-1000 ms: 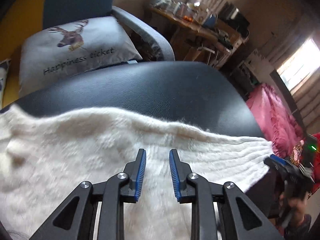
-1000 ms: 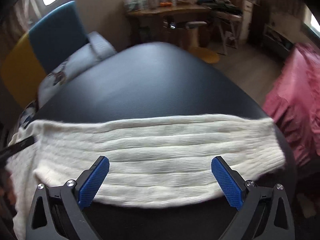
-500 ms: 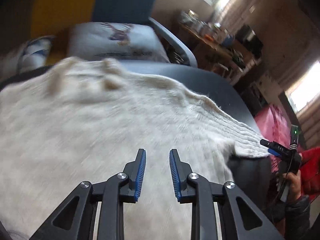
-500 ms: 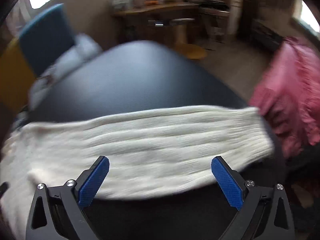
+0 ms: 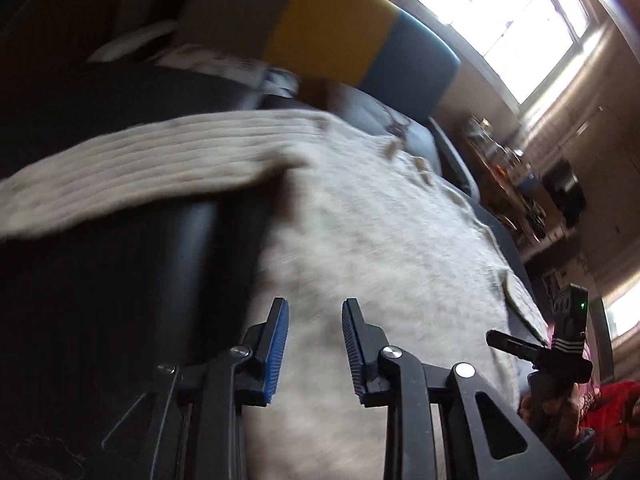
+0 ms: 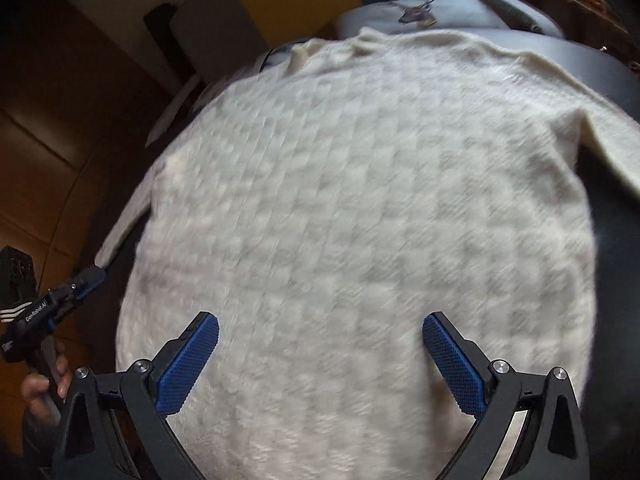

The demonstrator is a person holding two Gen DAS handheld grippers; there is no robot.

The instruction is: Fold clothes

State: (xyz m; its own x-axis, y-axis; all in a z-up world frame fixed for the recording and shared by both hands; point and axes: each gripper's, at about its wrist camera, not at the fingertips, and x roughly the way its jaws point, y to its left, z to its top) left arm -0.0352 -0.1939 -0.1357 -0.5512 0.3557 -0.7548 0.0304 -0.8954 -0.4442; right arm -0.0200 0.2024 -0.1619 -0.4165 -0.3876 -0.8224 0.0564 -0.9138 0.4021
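Cream knit sweater point(image 6: 360, 208) lies spread on the black worktop point(image 6: 612, 76), its left sleeve point(image 5: 132, 172) stretching left nearest the left gripper point(image 5: 314, 344); both grippers' jaws open, empty

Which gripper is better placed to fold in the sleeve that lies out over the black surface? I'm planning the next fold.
Left, probably. In its view the ribbed sleeve stretches just ahead of the left gripper. The right gripper, wide open, faces the middle of the sweater, away from that sleeve.

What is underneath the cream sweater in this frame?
The cream sweater lies spread over a black padded surface, which shows bare along the right edge. Whatever sits beneath the sweater's middle is covered. Both grippers hover over it, gripping nothing.
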